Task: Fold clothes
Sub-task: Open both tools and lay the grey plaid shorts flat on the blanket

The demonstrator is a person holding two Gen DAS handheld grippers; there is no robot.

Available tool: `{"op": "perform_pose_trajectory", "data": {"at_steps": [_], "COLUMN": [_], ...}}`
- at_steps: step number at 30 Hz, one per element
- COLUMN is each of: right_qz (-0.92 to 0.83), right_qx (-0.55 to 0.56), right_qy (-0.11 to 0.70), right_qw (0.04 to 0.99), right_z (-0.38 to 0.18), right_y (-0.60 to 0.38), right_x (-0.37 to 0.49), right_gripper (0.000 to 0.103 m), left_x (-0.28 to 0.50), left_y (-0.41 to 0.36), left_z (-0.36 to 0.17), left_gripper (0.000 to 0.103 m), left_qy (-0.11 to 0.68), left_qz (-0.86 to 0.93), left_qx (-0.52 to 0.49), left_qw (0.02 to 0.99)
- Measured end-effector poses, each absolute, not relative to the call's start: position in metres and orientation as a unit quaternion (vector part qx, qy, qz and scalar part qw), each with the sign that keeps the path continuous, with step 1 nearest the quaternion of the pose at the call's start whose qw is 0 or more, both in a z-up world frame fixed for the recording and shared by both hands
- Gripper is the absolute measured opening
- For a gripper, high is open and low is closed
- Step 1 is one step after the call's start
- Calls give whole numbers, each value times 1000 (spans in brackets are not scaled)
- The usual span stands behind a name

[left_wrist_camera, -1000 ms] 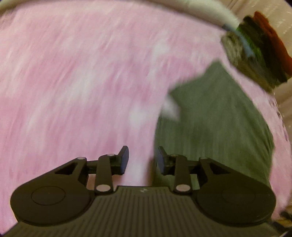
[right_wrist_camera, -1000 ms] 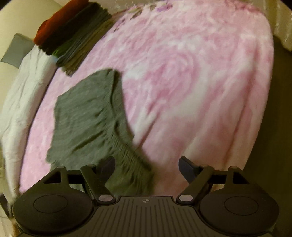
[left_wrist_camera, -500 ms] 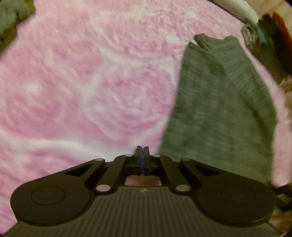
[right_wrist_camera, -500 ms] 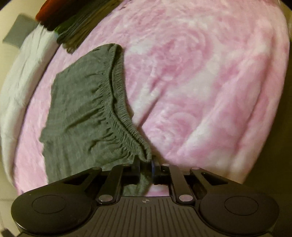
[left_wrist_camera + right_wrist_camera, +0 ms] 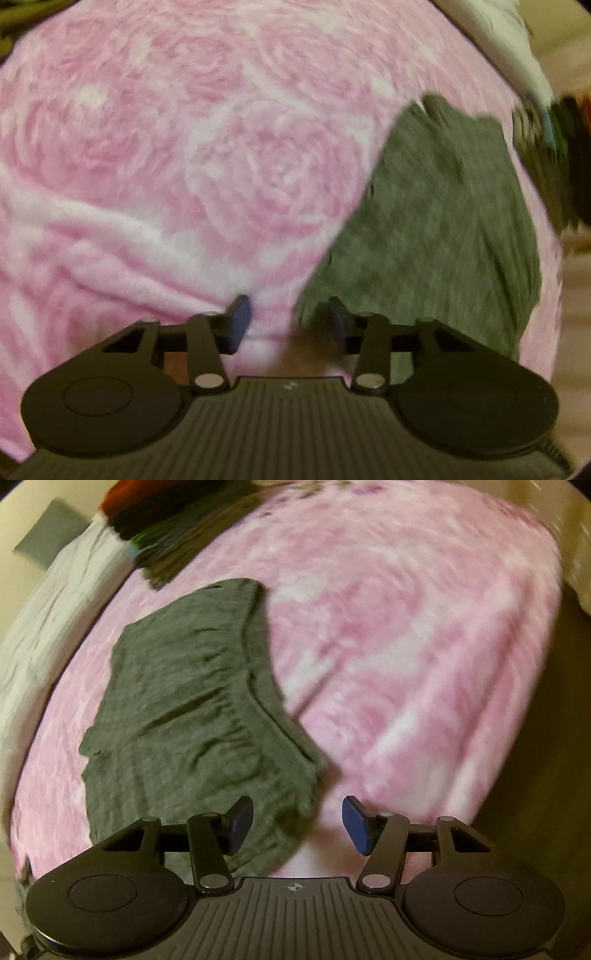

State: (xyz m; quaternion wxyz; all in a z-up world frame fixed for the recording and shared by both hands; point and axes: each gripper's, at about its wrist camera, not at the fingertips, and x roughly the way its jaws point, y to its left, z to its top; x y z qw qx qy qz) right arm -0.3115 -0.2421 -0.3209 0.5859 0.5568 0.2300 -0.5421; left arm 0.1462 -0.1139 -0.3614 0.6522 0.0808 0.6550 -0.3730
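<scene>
Both grippers spread, grey garment flat on pink blanket

Left gripper [image 5: 288,319]: jaws apart in frame, nothing pinched; pink blanket [image 5: 166,177] showing in the gap, near-left corner of the grey garment [image 5: 436,229] just beside the right pad [image 5: 337,317]. Right gripper [image 5: 297,823]: jaws opening, pads clear of cloth; near end of the garment's [image 5: 192,716] gathered waistband lying between and under them, not gripped. Garment spread on the blanket [image 5: 406,646], waistband edge on the right side in the right wrist view, running from near to far. Stack of folded clothes [image 5: 173,535] at the far left of the blanket, just beyond the garment's far edge, apart from it. White bedding [image 5: 48,627] along the left edge. Both views motion-blurred
</scene>
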Motion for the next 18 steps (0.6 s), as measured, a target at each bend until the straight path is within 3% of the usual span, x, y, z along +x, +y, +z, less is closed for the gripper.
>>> {"op": "perform_pose_trajectory", "data": {"at_steps": [4, 8, 10, 12, 17, 18], "right_qz": [-561, -564, -561, -560, -553, -552], "right_qx": [564, 562, 561, 561, 563, 562], "right_qy": [212, 206, 204, 206, 213, 213], "right_qw": [568, 569, 573, 575, 576, 577], "right_z": [-321, -315, -313, -314, -320, -321], "right_y": [-224, -215, -215, -213, -215, -216], "right_x": [-316, -314, -312, -308, -304, -305], "right_gripper": [57, 57, 57, 57, 57, 57], "left_x": [150, 161, 163, 160, 151, 151], "left_y": [-106, -97, -94, -95, -95, -95], "left_z": [-354, -357, -357, -359, -368, -369], "left_gripper": [0, 0, 12, 17, 16, 4], "left_qy": [641, 674, 689, 699, 708, 703], "left_qz": [-406, -400, -392, -392, -376, -374], "left_qx": [83, 29, 0, -13, -18, -16], "left_qw": [647, 620, 609, 598, 598, 604]}}
